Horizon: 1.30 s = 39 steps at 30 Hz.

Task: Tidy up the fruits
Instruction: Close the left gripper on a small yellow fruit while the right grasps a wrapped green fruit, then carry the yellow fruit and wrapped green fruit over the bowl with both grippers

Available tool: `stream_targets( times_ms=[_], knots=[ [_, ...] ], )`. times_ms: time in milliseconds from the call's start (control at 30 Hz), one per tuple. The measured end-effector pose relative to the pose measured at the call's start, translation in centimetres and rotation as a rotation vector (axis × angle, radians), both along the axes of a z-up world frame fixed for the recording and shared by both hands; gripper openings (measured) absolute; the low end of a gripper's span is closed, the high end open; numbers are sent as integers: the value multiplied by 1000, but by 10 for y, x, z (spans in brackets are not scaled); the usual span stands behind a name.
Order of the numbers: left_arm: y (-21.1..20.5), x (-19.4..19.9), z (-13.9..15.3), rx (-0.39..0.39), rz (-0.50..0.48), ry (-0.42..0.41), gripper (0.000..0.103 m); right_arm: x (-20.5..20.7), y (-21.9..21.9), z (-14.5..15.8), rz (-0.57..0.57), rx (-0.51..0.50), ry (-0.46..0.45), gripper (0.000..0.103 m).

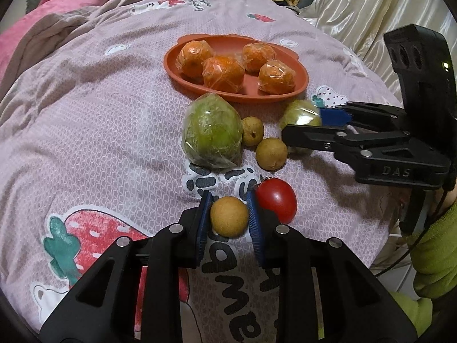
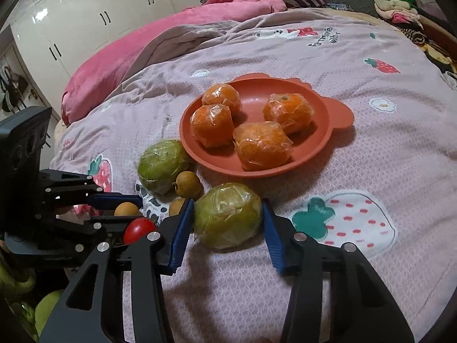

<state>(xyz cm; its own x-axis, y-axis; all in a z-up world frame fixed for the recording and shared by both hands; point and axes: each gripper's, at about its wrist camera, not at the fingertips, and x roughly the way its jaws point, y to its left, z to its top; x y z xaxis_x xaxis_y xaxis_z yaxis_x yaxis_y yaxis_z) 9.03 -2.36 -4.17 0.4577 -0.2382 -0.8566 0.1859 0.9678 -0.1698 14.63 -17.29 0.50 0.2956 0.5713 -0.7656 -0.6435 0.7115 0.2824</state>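
Observation:
An orange plate (image 1: pixel 300 68) (image 2: pixel 320 148) on the bed holds several plastic-wrapped oranges (image 1: pixel 222 73) (image 2: pixel 261 145). My left gripper (image 1: pixel 228 214) (image 2: pixel 122 208) is shut on a small tan round fruit (image 1: pixel 229 216) (image 2: pixel 127 209), with a red tomato (image 1: pixel 276 200) (image 2: pixel 139 230) just to its right. My right gripper (image 2: pixel 227 223) (image 1: pixel 302 124) straddles a wrapped green fruit (image 2: pixel 227 215) (image 1: pixel 300 113), blue pads close beside it with small gaps showing. A bigger wrapped green fruit (image 1: pixel 212 131) (image 2: pixel 161 165) and two more tan fruits (image 1: pixel 271 153) (image 2: pixel 188 184) lie below the plate.
The pale purple bedspread (image 1: pixel 100 114) (image 2: pixel 371 157) with strawberry prints covers the bed. A pink blanket (image 1: pixel 57 8) (image 2: pixel 137 57) is bunched at the far side. White wardrobes (image 2: pixel 71 14) and a satin curtain (image 1: pixel 371 8) stand beyond. Clothes are piled at the headboard (image 2: pixel 394 5).

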Motion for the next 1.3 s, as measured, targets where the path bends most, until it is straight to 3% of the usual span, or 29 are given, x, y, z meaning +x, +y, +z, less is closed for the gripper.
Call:
stream_targets(
  times_ms=[300, 733, 1033, 1300],
  knots=[
    [3, -3, 9, -16, 10, -16, 18, -14, -22, 11, -45, 1, -33, 45],
    [3, 6, 45, -16, 25, -84, 18, -14, -39, 38, -86, 30, -99, 45],
    [0, 24, 63, -10, 13, -119, 18, 1, -39, 56, -85, 48, -140, 45],
    [-3, 53, 76, -3, 5, -135, 18, 28, -35, 54, -95, 51, -136, 45]
  ],
)
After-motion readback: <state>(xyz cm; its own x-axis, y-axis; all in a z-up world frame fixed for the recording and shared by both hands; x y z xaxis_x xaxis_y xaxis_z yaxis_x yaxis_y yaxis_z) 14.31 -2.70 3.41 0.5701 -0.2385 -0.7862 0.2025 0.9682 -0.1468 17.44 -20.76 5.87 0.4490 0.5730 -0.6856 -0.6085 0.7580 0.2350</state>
